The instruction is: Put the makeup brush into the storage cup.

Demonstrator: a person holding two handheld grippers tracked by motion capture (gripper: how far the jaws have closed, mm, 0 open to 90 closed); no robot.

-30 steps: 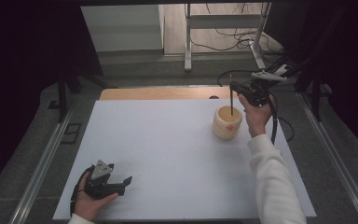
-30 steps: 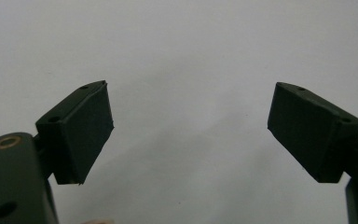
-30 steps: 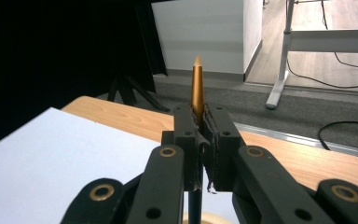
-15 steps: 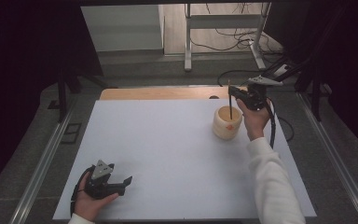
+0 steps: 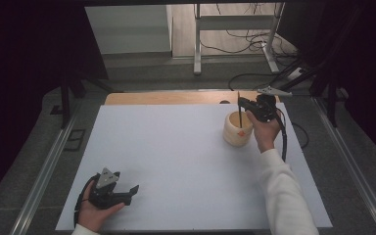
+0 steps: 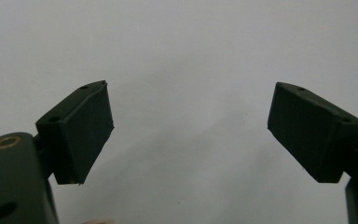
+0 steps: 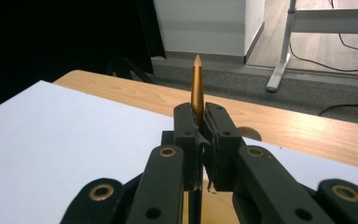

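Right gripper [image 5: 242, 105]: clenched on upright pencil [image 7: 197, 84], lower end inside cup [image 5: 237, 131] (at 2 o'clock on board).
Left gripper [image 5: 127, 191]: released, idle at 7 o'clock.
Left to do: release pencil into cup.

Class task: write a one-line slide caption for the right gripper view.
Right gripper clamps an upright gold pen, tip up, above the white board.

One white counter [image 5: 176, 161] carries the work. On it stands one pale round cup [image 5: 237, 131]. One thin gold-tipped stick [image 7: 197, 84] stands upright over that cup. Two claws are in play: the left claw [image 5: 127, 192] and the right claw [image 5: 242, 103].
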